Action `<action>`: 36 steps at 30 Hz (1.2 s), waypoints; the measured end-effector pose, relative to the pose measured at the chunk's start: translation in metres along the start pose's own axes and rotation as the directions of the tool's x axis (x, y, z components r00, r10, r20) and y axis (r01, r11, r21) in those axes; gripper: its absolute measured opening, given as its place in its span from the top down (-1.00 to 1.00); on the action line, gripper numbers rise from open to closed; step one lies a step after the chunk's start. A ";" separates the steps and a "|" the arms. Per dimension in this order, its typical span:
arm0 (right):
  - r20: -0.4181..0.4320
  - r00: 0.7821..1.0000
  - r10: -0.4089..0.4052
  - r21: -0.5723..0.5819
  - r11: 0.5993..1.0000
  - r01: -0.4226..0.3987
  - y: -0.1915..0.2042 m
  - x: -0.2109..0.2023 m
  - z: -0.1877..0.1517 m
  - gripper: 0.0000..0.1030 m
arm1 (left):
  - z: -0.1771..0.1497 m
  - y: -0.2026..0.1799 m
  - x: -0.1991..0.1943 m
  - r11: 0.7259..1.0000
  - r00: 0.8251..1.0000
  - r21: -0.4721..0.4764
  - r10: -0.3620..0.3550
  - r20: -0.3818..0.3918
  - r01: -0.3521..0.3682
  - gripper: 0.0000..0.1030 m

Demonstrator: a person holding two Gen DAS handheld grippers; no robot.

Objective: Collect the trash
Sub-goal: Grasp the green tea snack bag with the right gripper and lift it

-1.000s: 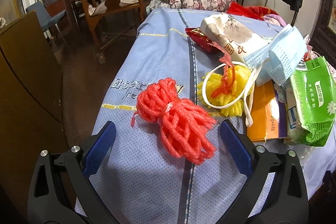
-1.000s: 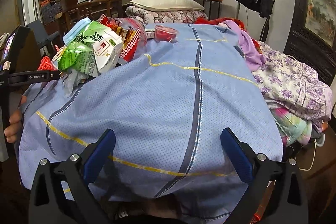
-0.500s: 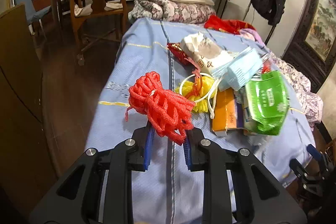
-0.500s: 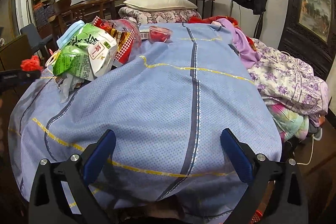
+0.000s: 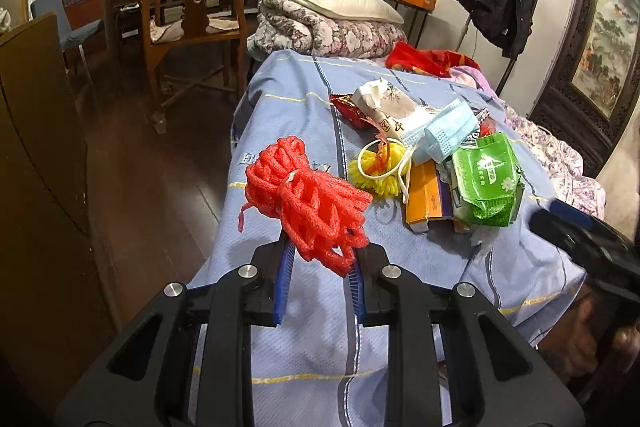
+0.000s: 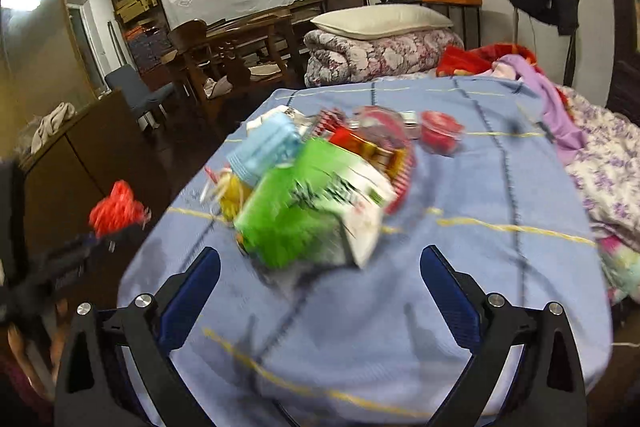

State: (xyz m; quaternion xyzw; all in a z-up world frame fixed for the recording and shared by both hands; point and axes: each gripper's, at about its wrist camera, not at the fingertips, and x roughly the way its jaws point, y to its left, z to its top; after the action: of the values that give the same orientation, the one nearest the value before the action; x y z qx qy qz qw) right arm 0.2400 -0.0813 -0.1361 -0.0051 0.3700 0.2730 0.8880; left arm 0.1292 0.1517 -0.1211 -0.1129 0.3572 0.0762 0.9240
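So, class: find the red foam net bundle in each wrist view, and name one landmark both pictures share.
Left wrist view: the red foam net bundle sits centre frame, clamped in the left tongs.
Right wrist view: it shows small and blurred at the far left edge, beside the bed.
Shared landmark: the green tissue pack in the trash pile on the blue bedsheet.

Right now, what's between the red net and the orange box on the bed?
The yellow net with a white loop over it lies between the red net and the orange box. The left wrist view shows it.
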 end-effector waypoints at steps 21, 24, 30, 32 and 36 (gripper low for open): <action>0.033 0.999 0.031 0.120 0.992 -0.035 -0.012 0.003 0.015 -0.46 | -0.004 -0.010 -0.011 0.999 1.000 0.032 -0.011 0.003 0.011 0.50; 0.071 0.997 0.021 0.140 0.990 -0.031 -0.021 -0.015 0.018 -0.47 | -0.003 -0.015 -0.019 0.999 1.000 0.041 -0.014 0.013 0.013 0.50; 0.136 0.990 0.021 0.216 0.975 -0.050 -0.047 -0.049 0.024 -0.47 | -0.004 -0.028 -0.041 0.998 0.999 0.065 -0.013 0.043 0.010 0.50; 0.164 0.986 0.018 0.206 0.977 -0.052 -0.047 -0.068 0.023 -0.47 | -0.004 -0.034 -0.049 0.997 0.998 0.079 -0.016 0.054 0.012 0.50; 0.209 0.978 -0.004 0.174 0.984 -0.033 -0.043 -0.105 0.014 -0.47 | -0.005 -0.054 -0.066 0.992 0.997 0.124 -0.025 0.076 0.015 0.50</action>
State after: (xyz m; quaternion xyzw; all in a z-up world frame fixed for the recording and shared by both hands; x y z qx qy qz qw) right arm 0.2098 -0.1657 -0.0655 0.1051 0.2978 0.2447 0.9167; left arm 0.0895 0.0940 -0.0721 -0.0561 0.3239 0.0489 0.9432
